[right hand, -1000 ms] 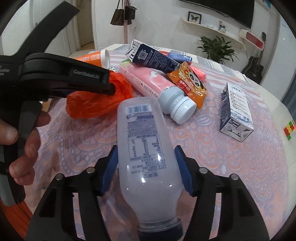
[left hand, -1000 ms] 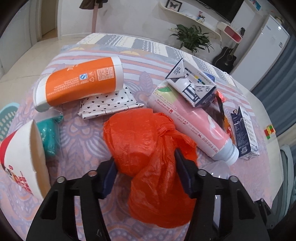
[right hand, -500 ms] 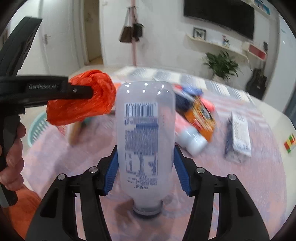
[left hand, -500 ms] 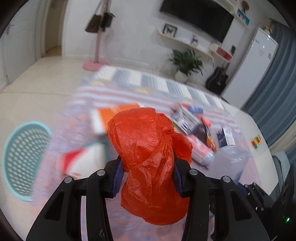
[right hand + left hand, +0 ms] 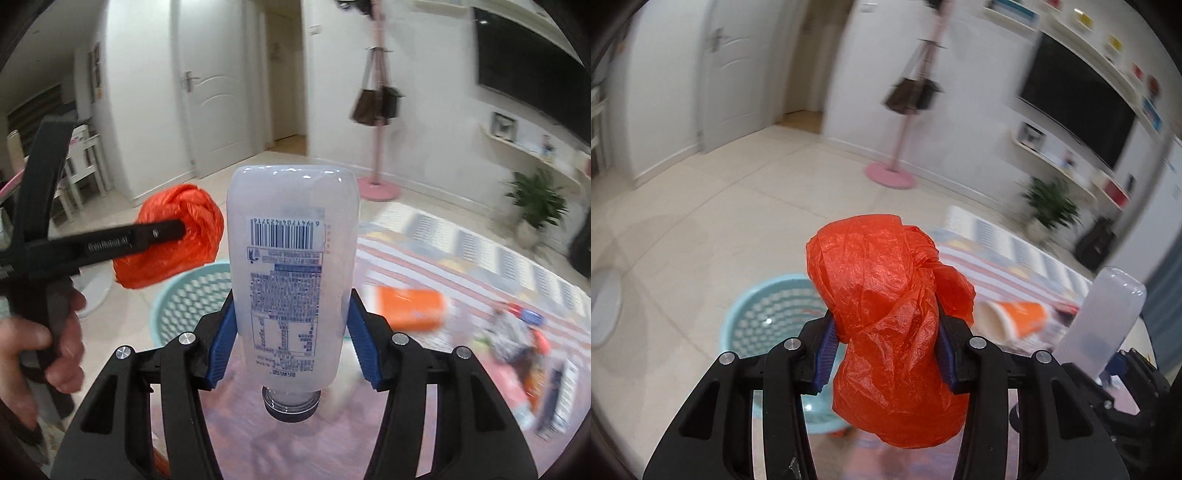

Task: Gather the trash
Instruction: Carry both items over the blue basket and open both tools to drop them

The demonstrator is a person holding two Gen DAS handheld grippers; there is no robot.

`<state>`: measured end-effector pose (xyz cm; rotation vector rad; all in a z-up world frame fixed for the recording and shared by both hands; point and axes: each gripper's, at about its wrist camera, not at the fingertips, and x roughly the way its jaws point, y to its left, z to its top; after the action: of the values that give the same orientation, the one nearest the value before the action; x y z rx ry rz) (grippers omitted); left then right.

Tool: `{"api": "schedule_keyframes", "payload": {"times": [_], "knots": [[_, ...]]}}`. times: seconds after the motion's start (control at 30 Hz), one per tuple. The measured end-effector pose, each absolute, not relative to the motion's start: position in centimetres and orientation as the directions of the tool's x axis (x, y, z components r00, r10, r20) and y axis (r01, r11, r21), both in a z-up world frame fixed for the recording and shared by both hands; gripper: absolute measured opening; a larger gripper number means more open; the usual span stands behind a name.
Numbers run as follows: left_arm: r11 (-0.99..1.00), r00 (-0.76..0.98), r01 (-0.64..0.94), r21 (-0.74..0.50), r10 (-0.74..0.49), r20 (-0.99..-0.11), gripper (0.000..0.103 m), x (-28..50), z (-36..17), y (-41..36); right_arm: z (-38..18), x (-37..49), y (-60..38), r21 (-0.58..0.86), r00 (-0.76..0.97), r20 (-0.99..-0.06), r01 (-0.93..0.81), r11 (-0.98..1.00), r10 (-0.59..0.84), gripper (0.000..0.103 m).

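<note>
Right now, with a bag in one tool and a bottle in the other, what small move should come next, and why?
Probably carry the left tool a little further until the orange bag hangs over the teal basket, then let go. The bag is clamped and clear of the table, and the basket sits on the floor just beyond and below it. The right tool, gripping the bottle, can follow.

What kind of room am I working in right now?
Most likely a home living room: a wall-mounted TV, a pink coat stand with bags, a potted plant, and white interior doors.
</note>
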<state>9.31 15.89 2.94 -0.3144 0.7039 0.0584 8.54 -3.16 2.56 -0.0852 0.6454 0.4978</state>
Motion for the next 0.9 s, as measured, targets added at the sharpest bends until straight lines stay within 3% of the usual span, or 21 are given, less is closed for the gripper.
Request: {"api": "schedule_keyframes", "payload": {"times": [0.27, 0.63, 0.73, 0.9], "knots": [[0.903, 0.704, -0.335, -0.270, 0.049, -0.709, 0.044, 10.8, -2.2, 23.8, -1.5, 13.6, 6.1, 0.154, 0.541, -0.696, -0.530, 0.834, 0.473, 0.053], [0.879, 0.582, -0.408, -0.246, 0.043, -0.812, 0.045, 12.2, -10.5, 27.7, -9.7, 18.8, 13.5, 0.229, 0.328, -0.846, -0.490, 0.841, 0.421, 0.053], [0.880, 0.566, -0.408, -0.243, 0.035, -0.824, 0.048, 12.3, -11.5, 27.7, -11.6, 19.3, 14.1, 0.237, 0.278, -0.873, -0.476, 0.847, 0.401, 0.053], [0.874, 0.566, -0.409, -0.263, 0.018, -0.824, 0.062, 11.9, -12.1, 27.9, -13.0, 19.7, 14.4, 0.261, 0.253, -0.878, -0.460, 0.849, 0.407, 0.055]]}}
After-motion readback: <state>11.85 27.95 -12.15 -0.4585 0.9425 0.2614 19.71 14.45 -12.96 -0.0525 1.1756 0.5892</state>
